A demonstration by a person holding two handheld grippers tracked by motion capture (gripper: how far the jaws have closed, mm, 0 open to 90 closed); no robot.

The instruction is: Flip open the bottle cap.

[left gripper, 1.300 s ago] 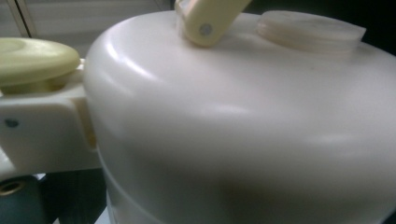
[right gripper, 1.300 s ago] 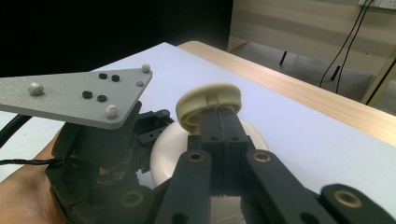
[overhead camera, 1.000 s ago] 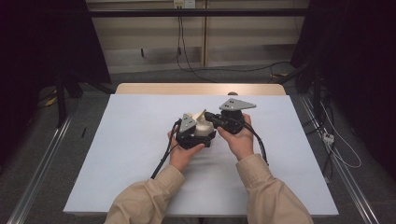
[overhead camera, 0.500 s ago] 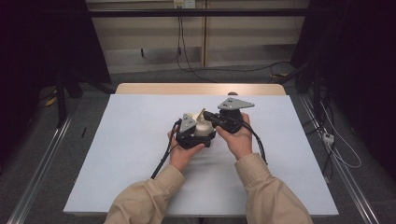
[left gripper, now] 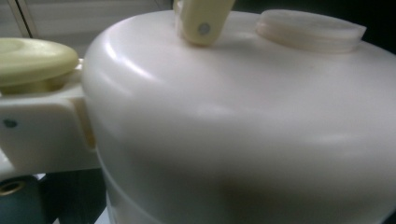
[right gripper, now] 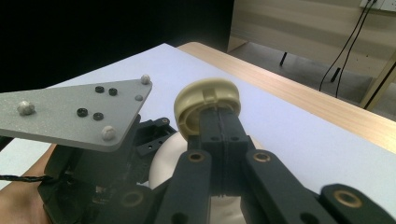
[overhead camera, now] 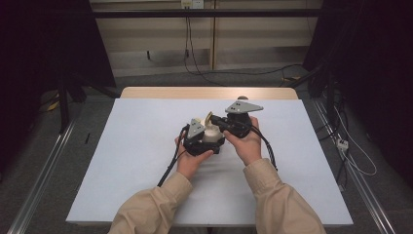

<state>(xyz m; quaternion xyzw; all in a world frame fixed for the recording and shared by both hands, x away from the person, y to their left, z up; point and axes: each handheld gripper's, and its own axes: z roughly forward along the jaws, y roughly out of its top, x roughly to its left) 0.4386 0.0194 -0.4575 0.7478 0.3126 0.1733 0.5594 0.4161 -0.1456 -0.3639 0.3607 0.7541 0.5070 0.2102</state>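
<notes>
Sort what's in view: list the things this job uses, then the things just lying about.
In the job:
- cream plastic container, clamped by the left gripper
- pale yellow lid, pinched by the right gripper

Lying about:
- white table cover
- black cables on the floor
- white power strip

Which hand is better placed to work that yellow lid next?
Right. The right gripper has its black jaws shut on the pale yellow round plastic lid. The left gripper sits against the cream rounded plastic container, apparently steadying it.
</notes>
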